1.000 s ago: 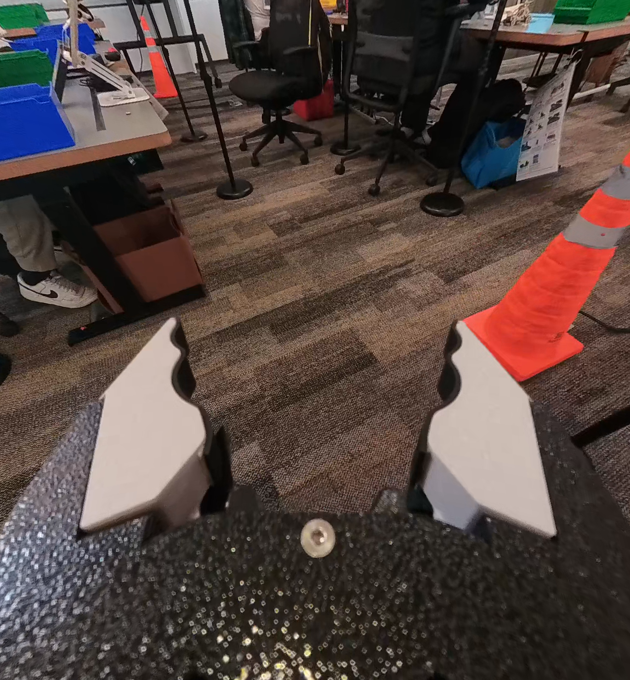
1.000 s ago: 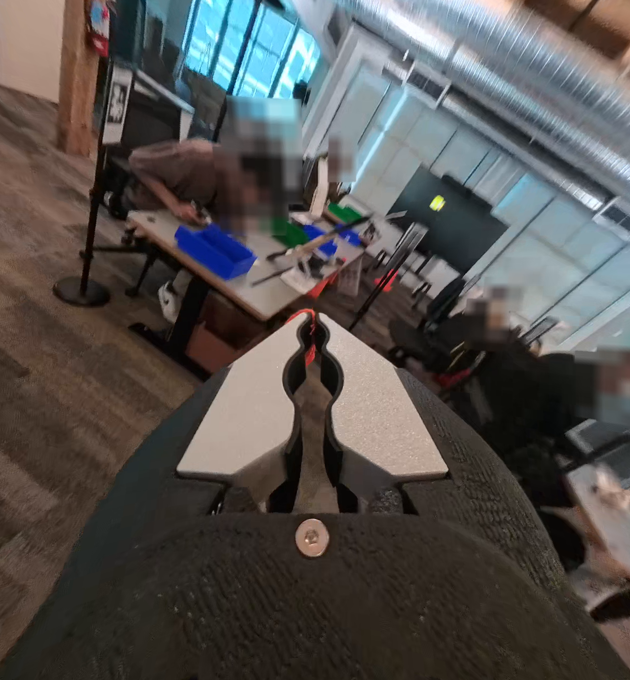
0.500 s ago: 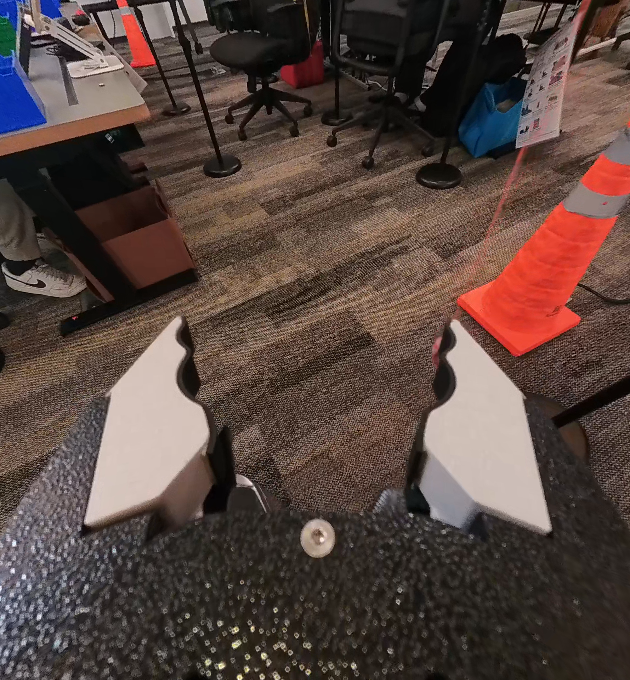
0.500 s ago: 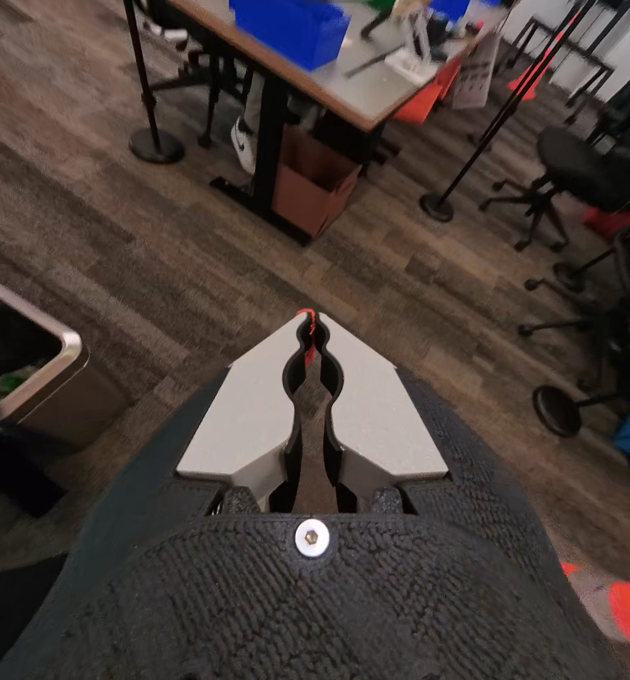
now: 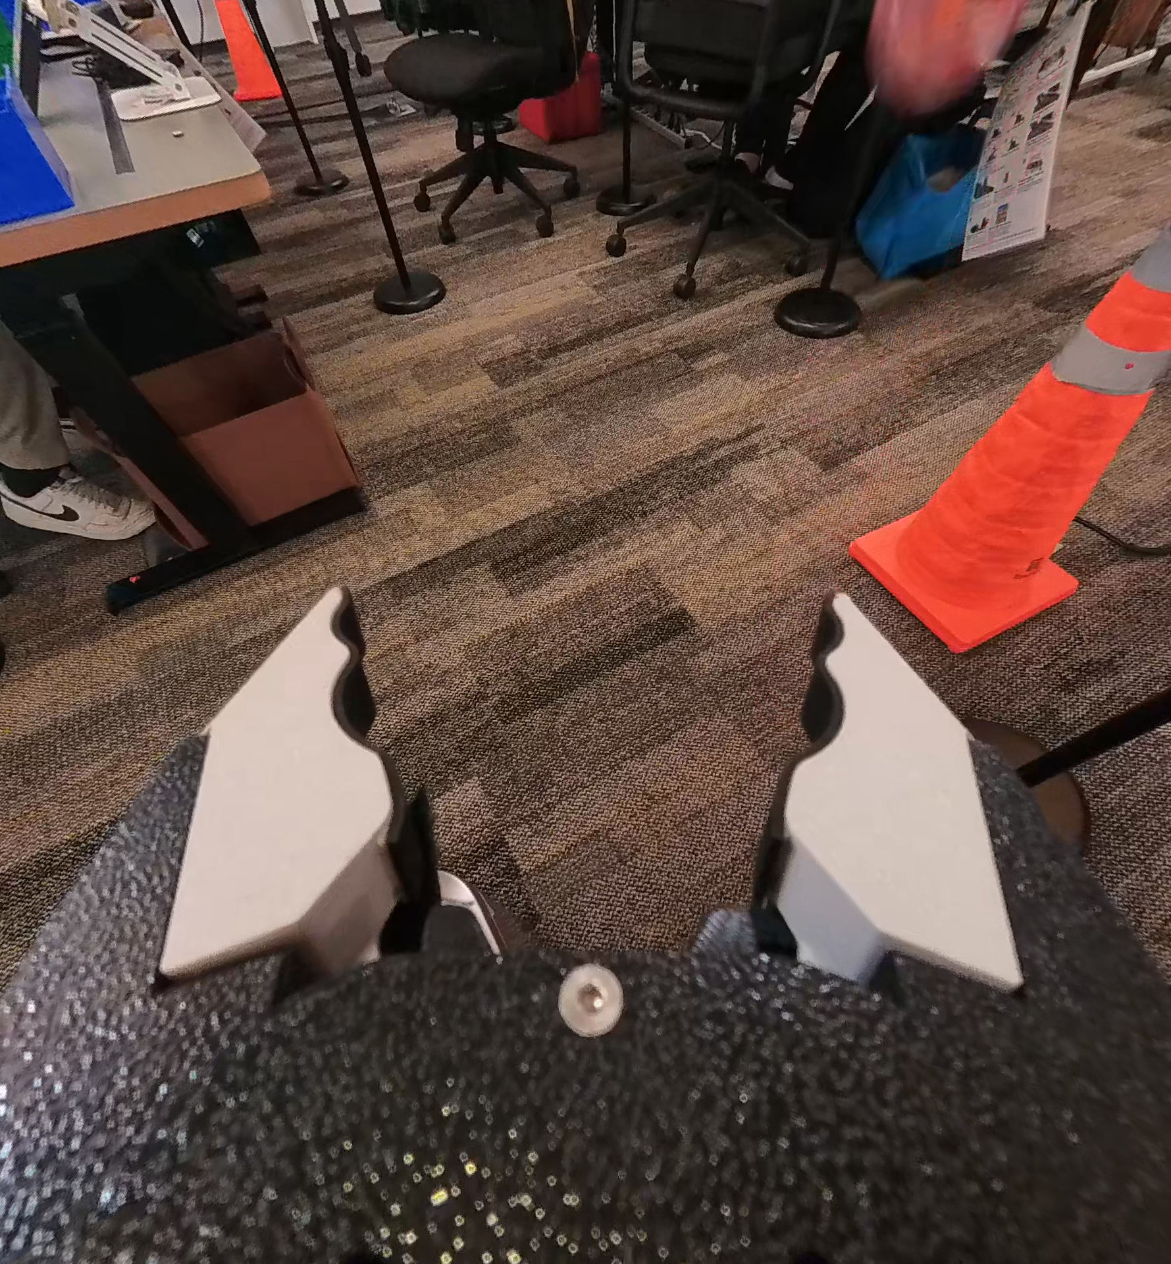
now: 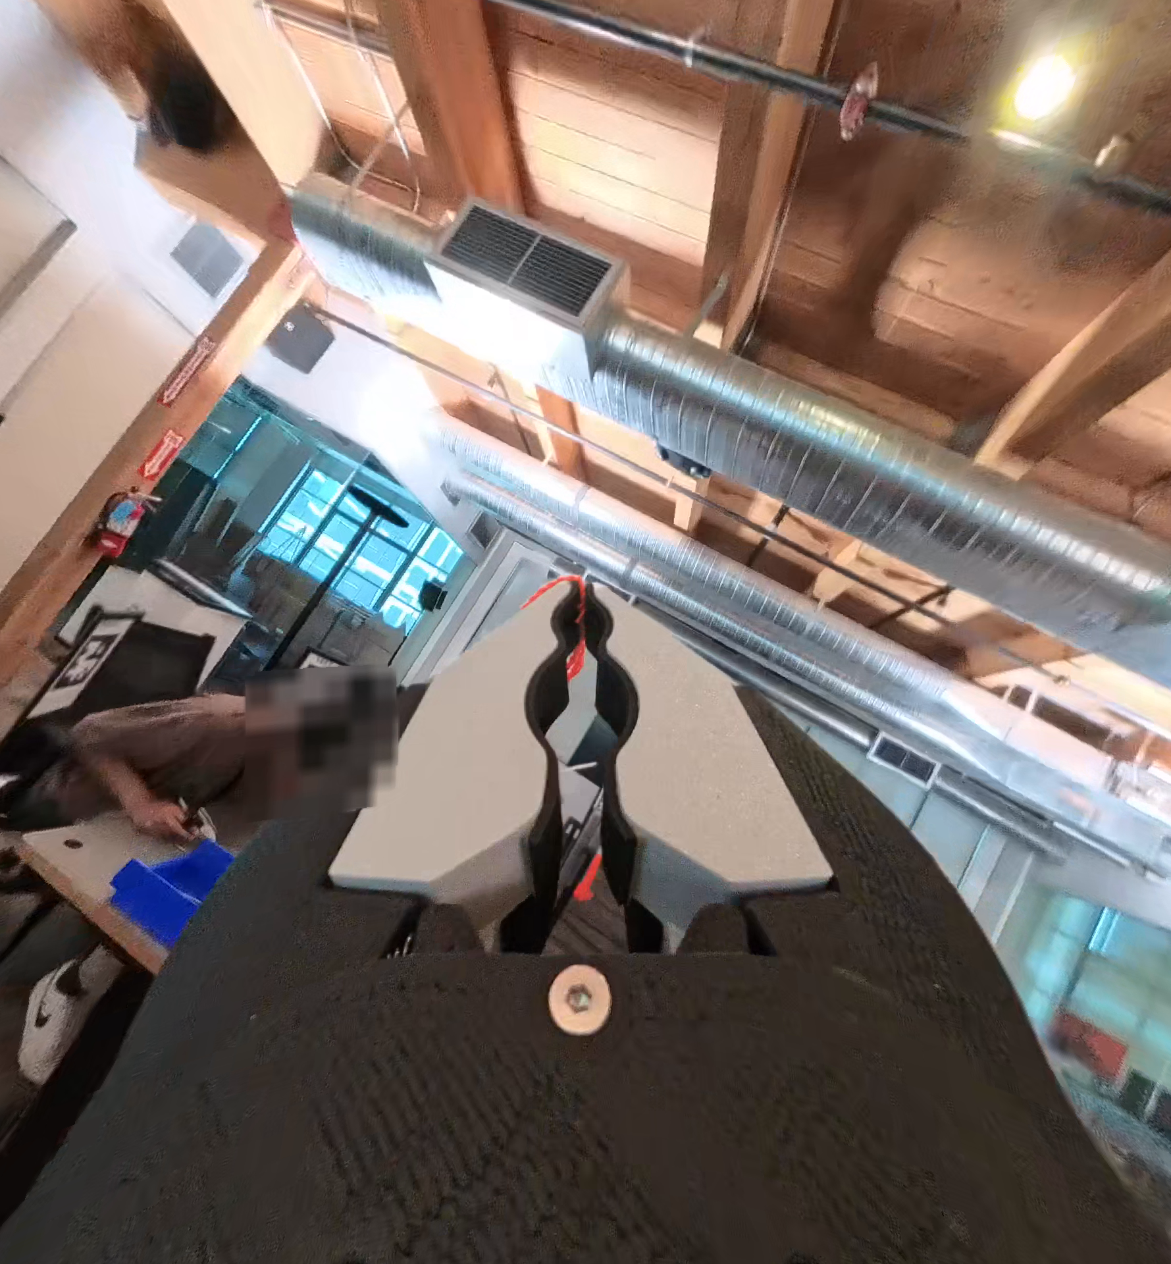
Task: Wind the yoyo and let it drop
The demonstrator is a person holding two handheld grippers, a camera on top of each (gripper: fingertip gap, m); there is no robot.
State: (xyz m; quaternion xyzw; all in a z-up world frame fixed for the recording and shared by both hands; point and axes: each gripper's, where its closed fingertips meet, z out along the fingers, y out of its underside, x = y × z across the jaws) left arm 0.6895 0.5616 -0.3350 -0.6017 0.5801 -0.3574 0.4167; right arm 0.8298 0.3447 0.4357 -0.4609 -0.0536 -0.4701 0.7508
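My left gripper [image 5: 589, 602] is open and empty, held over the carpet and pointing down and forward. A blurred pink-red shape [image 5: 931, 55] shows at the top right of the left wrist view; it looks like the yoyo in motion, too smeared to be sure. My right gripper [image 6: 579, 589] is shut on the red yoyo string [image 6: 574, 660], which is pinched at the fingertips, with a short end sticking out to the left. The right gripper points up toward the ceiling. The string below the fingers is hidden.
An orange traffic cone [image 5: 1020, 479] stands on the carpet at the right. A desk [image 5: 124, 205] with a brown box [image 5: 254, 438] under it is at the left, beside a person's shoe [image 5: 76, 506]. Office chairs [image 5: 487, 75] and stand bases [image 5: 409, 291] are farther off. Ceiling ducts [image 6: 842, 438] fill the right wrist view.
My right gripper has swung from facing the floor to facing the ceiling, still pinching the string. The string beside my left fingers is gone, and a blurred pink-red shape has appeared at top right.
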